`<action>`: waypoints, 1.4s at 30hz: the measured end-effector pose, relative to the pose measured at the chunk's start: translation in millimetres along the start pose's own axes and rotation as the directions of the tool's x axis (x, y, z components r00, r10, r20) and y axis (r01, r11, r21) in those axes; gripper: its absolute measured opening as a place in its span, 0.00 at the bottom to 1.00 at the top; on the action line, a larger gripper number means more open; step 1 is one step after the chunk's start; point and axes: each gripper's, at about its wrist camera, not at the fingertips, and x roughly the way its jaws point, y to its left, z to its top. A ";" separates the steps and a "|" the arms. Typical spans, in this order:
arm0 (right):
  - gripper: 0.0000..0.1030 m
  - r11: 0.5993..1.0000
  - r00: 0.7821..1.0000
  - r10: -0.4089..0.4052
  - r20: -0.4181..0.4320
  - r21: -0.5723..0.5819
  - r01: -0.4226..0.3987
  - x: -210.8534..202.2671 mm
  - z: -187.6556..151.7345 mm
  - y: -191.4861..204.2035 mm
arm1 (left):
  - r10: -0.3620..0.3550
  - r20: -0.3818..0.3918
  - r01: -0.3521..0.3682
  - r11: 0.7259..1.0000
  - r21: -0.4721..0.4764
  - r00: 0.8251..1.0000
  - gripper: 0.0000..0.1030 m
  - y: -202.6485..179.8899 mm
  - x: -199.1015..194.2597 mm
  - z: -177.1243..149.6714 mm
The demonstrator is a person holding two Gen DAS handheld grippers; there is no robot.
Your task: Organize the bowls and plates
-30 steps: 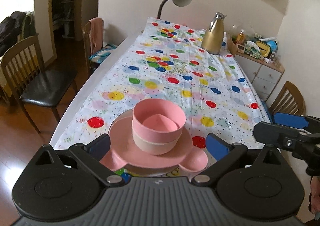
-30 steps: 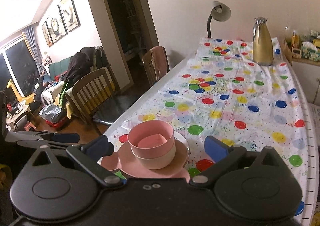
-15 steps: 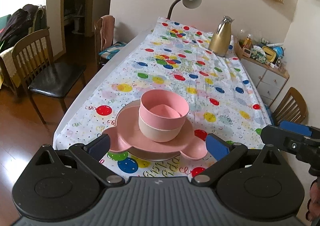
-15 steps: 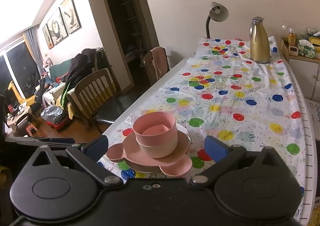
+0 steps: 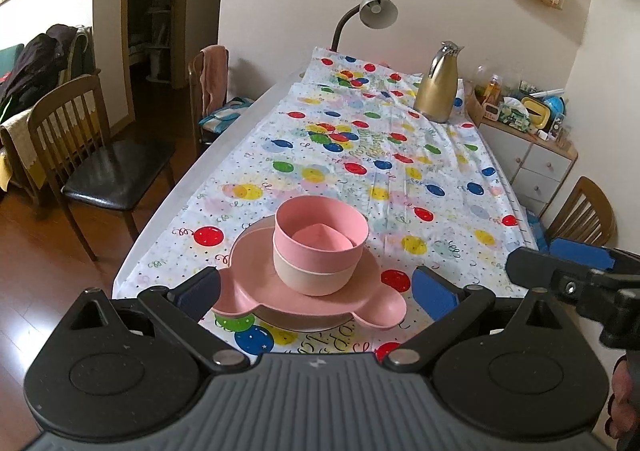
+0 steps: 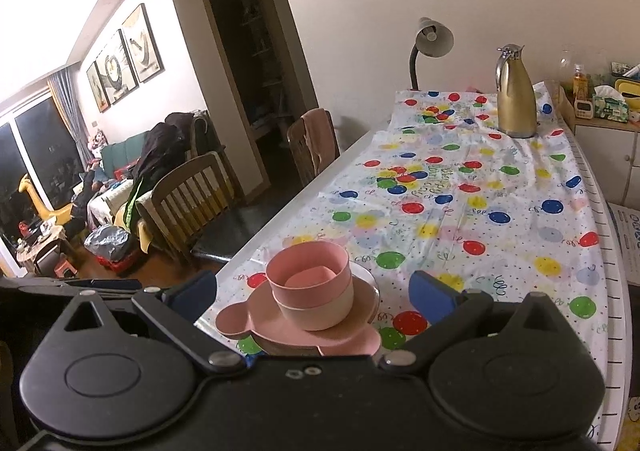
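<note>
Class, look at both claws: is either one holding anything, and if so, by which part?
Nothing is held. The left claw and right claw are both open, apart from the stacked bowls on the pink plate.

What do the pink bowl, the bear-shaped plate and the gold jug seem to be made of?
Pink bowl: probably plastic or a fibre composite, since its surface is matte with flat, even colour and no glare.
Bear-shaped plate: likely the same material, with the same dull pink finish.
Gold jug: apparently metal, because the body has a soft sheen and the top is shiny and silver.
</note>
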 end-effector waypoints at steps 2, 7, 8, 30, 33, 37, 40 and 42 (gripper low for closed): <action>1.00 1.000 1.000 0.001 -0.008 -0.014 -0.001 1.6 -0.1 2.9 | 0.001 -0.001 -0.001 1.000 0.000 1.000 0.99 0.2 0.2 -0.5; 1.00 0.999 1.000 0.004 -0.005 -0.035 -0.004 1.8 0.2 8.8 | 0.002 -0.009 -0.003 1.000 -0.004 1.000 0.99 0.2 0.9 -1.0; 1.00 0.999 1.000 0.002 -0.004 -0.036 -0.002 1.8 0.6 9.7 | 0.004 -0.012 -0.004 1.000 -0.005 1.000 0.99 1.9 1.9 -1.6; 1.00 1.000 1.000 -0.003 -0.023 -0.028 0.003 10.4 2.1 7.4 | 0.008 -0.056 -0.008 1.000 -0.007 0.998 0.99 5.8 16.8 -0.9; 1.00 1.000 1.000 -0.004 -0.023 -0.027 0.003 10.4 2.2 7.1 | 0.007 -0.058 -0.007 1.000 -0.006 0.998 0.99 5.5 17.7 -0.5; 1.00 1.000 1.000 -0.004 -0.024 -0.025 0.003 11.5 2.0 6.7 | 0.003 -0.063 -0.003 1.000 -0.006 0.998 0.99 4.5 20.9 -0.3; 1.00 1.000 1.000 -0.004 -0.025 -0.024 0.004 11.9 2.0 6.3 | 0.003 -0.063 -0.003 1.000 -0.006 0.998 0.99 4.2 21.1 -0.1; 1.00 1.000 1.000 -0.004 -0.025 -0.024 0.003 11.9 2.2 6.0 | 0.001 -0.065 -0.001 1.000 -0.005 0.998 0.99 4.0 22.9 -0.5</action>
